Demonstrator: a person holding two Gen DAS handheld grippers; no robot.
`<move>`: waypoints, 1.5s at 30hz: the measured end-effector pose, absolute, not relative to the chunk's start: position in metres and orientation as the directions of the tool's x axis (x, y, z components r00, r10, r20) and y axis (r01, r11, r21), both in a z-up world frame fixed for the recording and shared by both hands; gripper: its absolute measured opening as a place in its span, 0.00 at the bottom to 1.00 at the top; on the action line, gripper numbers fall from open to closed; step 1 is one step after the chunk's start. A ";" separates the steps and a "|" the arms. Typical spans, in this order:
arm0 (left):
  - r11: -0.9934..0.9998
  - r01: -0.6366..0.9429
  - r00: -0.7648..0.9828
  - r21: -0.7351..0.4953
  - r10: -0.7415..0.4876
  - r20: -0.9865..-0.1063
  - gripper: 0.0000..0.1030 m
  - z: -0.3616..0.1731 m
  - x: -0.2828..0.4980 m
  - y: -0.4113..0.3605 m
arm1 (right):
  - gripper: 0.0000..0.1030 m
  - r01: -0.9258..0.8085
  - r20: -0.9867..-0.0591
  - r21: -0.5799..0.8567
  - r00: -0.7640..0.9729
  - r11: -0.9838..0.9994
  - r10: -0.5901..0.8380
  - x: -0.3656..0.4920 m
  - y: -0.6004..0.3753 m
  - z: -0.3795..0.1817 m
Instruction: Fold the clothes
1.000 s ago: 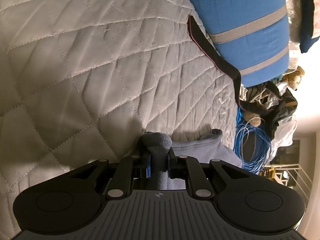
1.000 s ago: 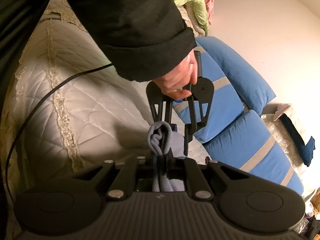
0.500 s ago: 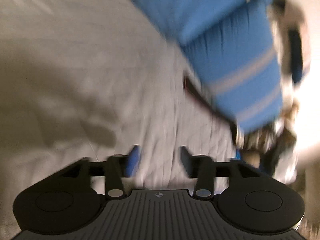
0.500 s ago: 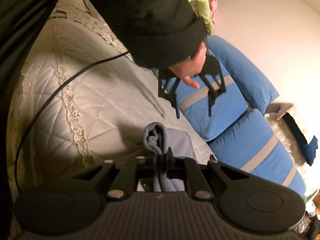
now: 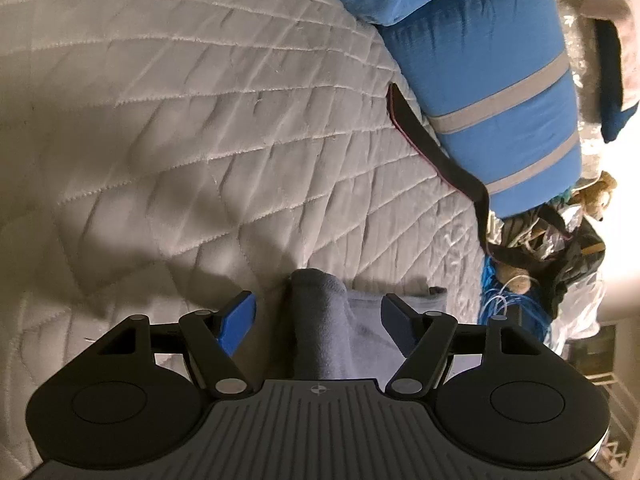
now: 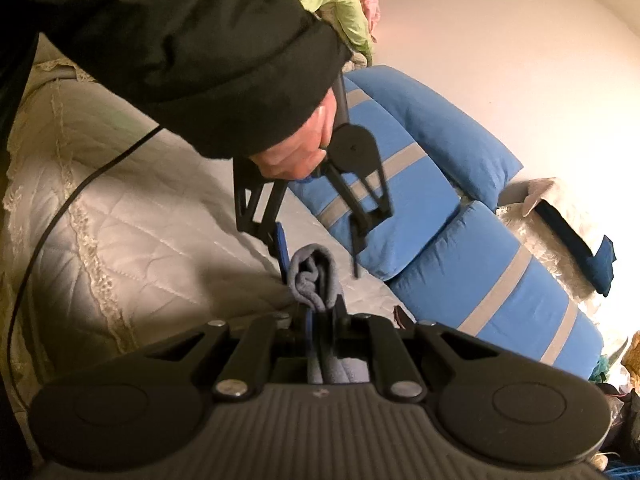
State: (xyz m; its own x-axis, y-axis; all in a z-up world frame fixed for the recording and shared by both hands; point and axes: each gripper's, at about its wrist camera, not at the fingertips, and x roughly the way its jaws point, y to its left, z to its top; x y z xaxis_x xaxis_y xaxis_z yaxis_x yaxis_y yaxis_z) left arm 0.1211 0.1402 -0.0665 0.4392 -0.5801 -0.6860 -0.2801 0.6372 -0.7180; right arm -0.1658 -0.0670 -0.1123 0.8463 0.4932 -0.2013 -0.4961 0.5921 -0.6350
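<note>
A grey-blue garment (image 5: 320, 320) lies bunched into a thick fold on the white quilted bed (image 5: 200, 120). My left gripper (image 5: 318, 300) stands open, its blue pads on either side of the fold and apart from it. In the right wrist view my right gripper (image 6: 320, 308) is shut on the rolled end of the garment (image 6: 312, 272), which sticks up between its fingers. Just beyond it the left gripper (image 6: 318, 260) hangs over the same roll, held by a hand (image 6: 296, 152) in a black sleeve (image 6: 180, 40).
Blue cushions with grey stripes (image 5: 500, 80) line the bed's far side, a black strap (image 5: 432, 148) trailing beside them. Past the bed's end lie a blue cable coil (image 5: 512, 300), bags and a teddy bear (image 5: 600, 192). A black cable (image 6: 60, 208) crosses the quilt.
My left gripper has opened and let go of the garment fold, swung up and away for a moment, and now straddles it. The right gripper has kept its hold.
</note>
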 end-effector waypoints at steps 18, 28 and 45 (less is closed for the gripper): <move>0.679 -0.270 0.507 -0.682 -0.502 -0.701 0.08 -0.079 0.142 0.120 | 0.09 -0.516 -0.220 -0.626 0.836 0.584 0.503 -0.166 -0.061 -0.115; 0.760 -0.174 0.569 -0.626 -0.442 -0.694 0.05 -0.068 0.144 0.112 | 0.09 -0.536 -0.256 -0.641 0.824 0.550 0.505 -0.169 -0.057 -0.122; 0.647 -0.274 0.346 -0.711 -0.624 -0.701 0.50 -0.071 0.085 0.130 | 0.10 -0.508 -0.232 -0.659 0.839 0.555 0.492 -0.167 -0.054 -0.119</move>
State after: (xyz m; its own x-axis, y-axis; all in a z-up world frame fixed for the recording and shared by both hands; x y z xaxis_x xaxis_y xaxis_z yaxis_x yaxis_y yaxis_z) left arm 0.0851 0.1301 -0.0710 0.3462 -0.6237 -0.7008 -0.2737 0.6474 -0.7113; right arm -0.1670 -0.0542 -0.1188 0.8391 0.4918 -0.2323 -0.5077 0.5549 -0.6590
